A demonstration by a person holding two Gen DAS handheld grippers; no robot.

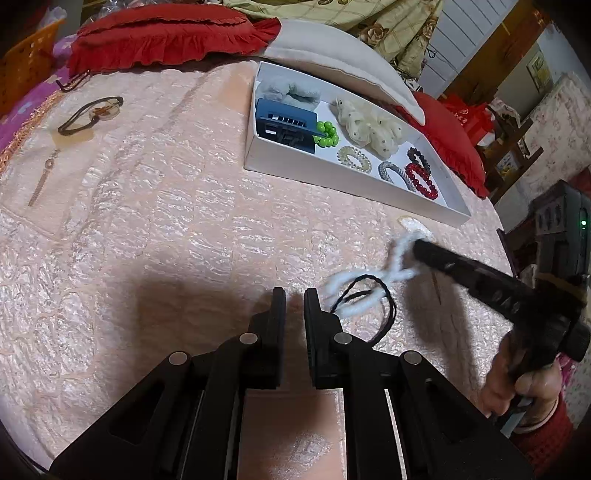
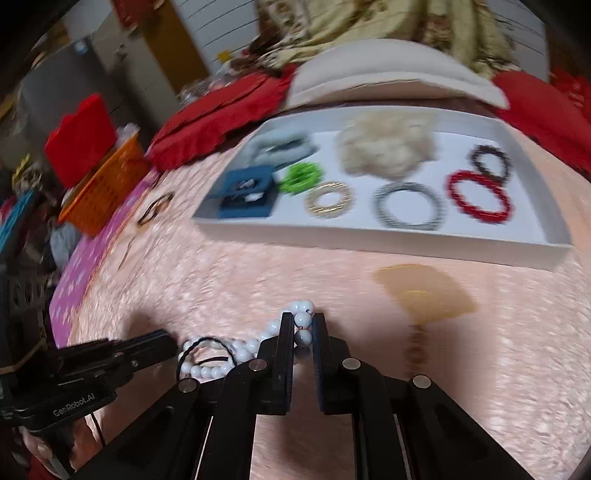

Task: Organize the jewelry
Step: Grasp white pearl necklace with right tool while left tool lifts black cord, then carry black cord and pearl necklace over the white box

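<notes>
A pink textured bedspread carries it all: the white tray sits at the far side, red cushions and a cream pillow behind it, a brown-corded pendant far left, white beads lying near (partly blurred).

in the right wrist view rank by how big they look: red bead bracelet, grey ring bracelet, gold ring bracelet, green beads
1-2. red bead bracelet and grey ring bracelet: look alike, not ranked.
3. gold ring bracelet
4. green beads
The picture is blurred.

Pink quilted bedspread, red cushions, floral blanket behind.
</notes>
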